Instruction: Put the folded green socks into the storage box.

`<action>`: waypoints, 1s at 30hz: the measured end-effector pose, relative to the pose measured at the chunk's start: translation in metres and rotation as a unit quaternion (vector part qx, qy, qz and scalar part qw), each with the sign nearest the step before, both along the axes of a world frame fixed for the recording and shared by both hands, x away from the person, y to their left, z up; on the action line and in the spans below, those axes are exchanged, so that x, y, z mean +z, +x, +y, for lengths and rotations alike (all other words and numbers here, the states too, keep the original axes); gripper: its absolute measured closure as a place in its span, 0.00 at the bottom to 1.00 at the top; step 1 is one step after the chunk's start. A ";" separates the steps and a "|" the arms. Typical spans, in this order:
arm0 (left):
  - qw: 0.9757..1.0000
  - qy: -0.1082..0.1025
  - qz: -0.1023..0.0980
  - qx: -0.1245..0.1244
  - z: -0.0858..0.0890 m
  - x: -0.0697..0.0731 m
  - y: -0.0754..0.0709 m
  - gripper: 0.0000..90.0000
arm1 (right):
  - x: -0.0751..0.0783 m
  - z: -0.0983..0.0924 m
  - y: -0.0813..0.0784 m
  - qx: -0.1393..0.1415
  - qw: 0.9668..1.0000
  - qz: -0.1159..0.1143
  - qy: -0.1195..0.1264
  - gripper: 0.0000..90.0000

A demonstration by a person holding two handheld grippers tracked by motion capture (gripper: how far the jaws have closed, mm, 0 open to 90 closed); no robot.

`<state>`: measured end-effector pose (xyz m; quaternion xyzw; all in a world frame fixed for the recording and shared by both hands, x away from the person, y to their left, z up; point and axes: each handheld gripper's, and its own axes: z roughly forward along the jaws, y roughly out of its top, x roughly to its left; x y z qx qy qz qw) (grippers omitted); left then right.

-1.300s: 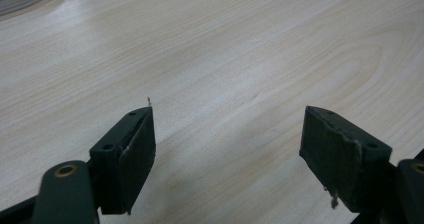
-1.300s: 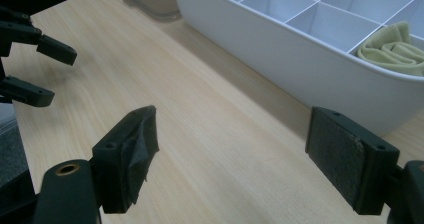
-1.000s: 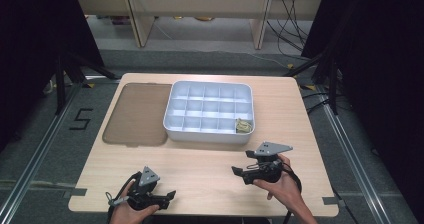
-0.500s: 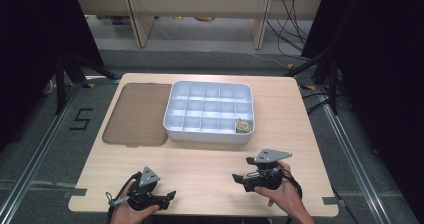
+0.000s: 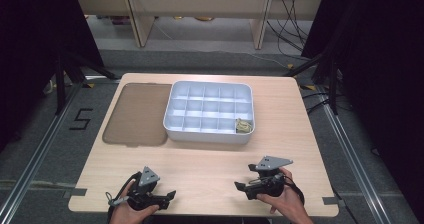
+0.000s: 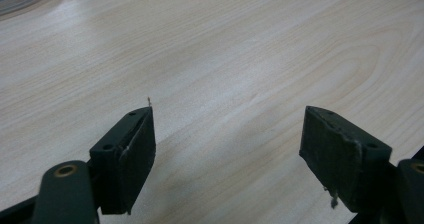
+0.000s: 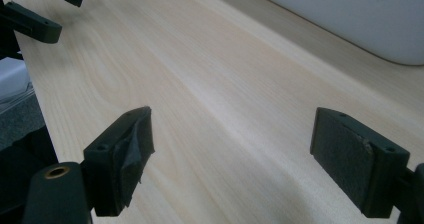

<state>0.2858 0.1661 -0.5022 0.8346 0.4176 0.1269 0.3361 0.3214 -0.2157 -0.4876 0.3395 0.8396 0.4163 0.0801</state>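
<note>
Both grippers rest low at the near edge of the counter [image 5: 210, 159], the left gripper [image 5: 167, 196] and right gripper [image 5: 240, 186] each spread wide and holding nothing. Nearest the right one, a small tan object [image 5: 243, 126] lies in the front right compartment of the white divided tray [image 5: 172, 114], with a brown lid [image 5: 135, 114] just beside the tray. I'd bring the right gripper down from above, clear of the dividers.

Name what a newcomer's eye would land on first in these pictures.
First, the white compartment tray at the table's middle, with one small yellowish item in its near right corner cell. A brown lid lies flat to its left. At the near edge, the left gripper and right gripper are open, holding nothing.
</note>
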 end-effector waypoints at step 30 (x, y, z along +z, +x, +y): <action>1.000 0.000 0.002 0.003 -0.002 0.000 -0.002 0.24 | -0.014 -0.012 -0.029 -0.008 1.000 0.000 -0.013 0.18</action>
